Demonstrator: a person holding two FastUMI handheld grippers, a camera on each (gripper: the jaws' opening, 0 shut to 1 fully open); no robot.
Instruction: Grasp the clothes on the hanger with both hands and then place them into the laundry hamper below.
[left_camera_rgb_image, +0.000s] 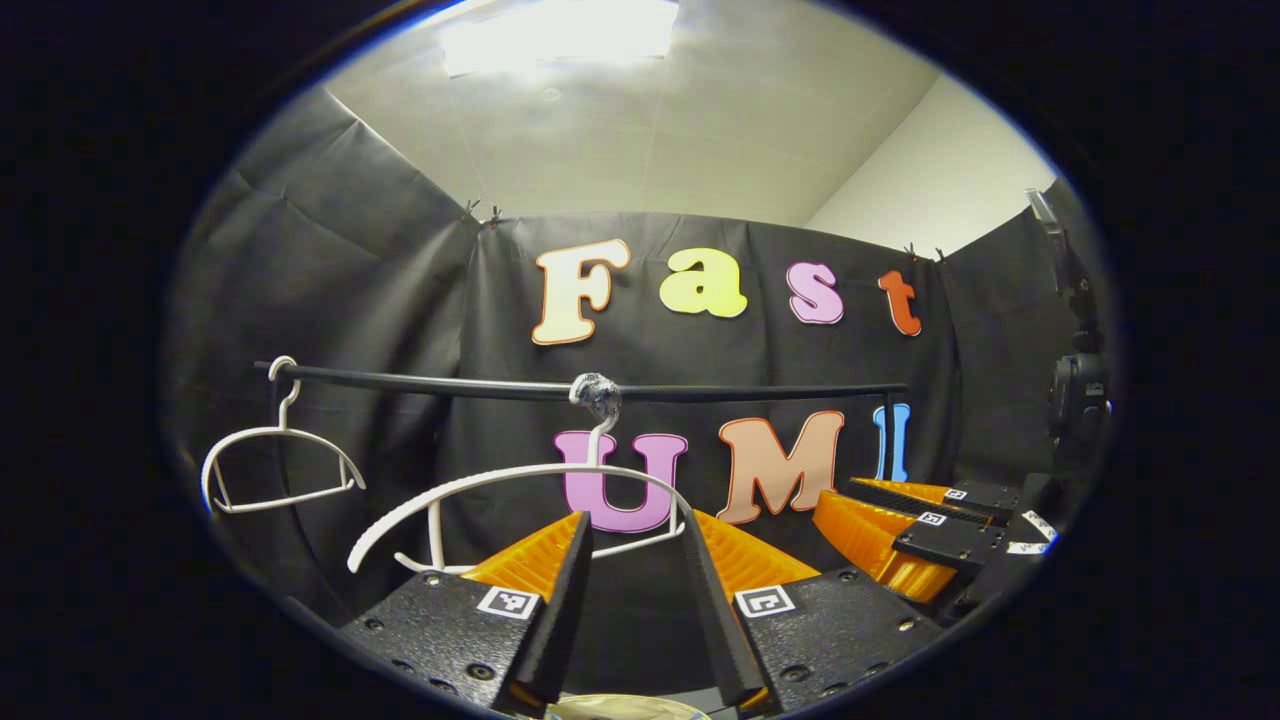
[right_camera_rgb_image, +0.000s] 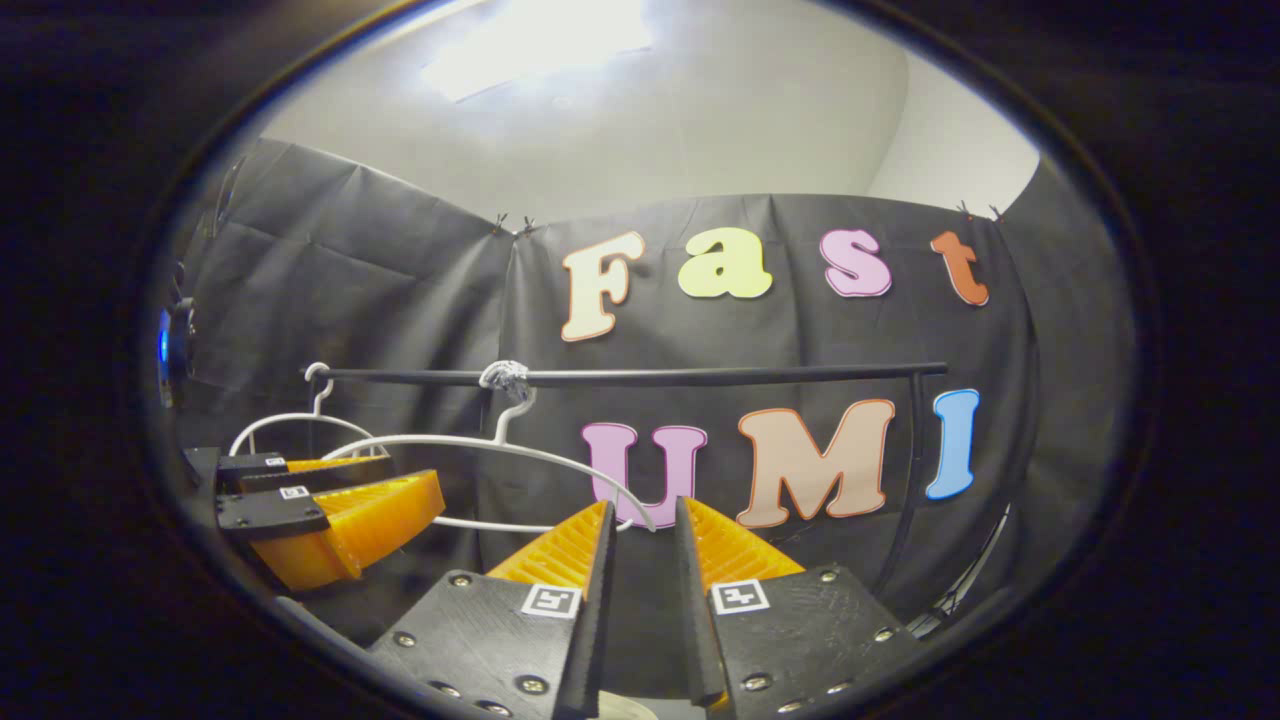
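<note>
The left gripper (left_camera_rgb_image: 635, 545) stands part open just below the near hanger (left_camera_rgb_image: 520, 480), holding nothing. The right gripper (right_camera_rgb_image: 645, 535), narrowly open, sits under that hanger's end, open space beneath the rail (right_camera_rgb_image: 700, 376) ahead.

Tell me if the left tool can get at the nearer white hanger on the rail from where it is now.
Probably yes. The left tool is open and points at the nearer hanger, whose arm curves just past its fingertips with nothing between them. The hanger is bare, and the right tool sits off to the side, clear of the path.

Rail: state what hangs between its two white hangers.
Nothing: in the left gripper view the rail is bare between the small hanger and the near hanger.
</note>
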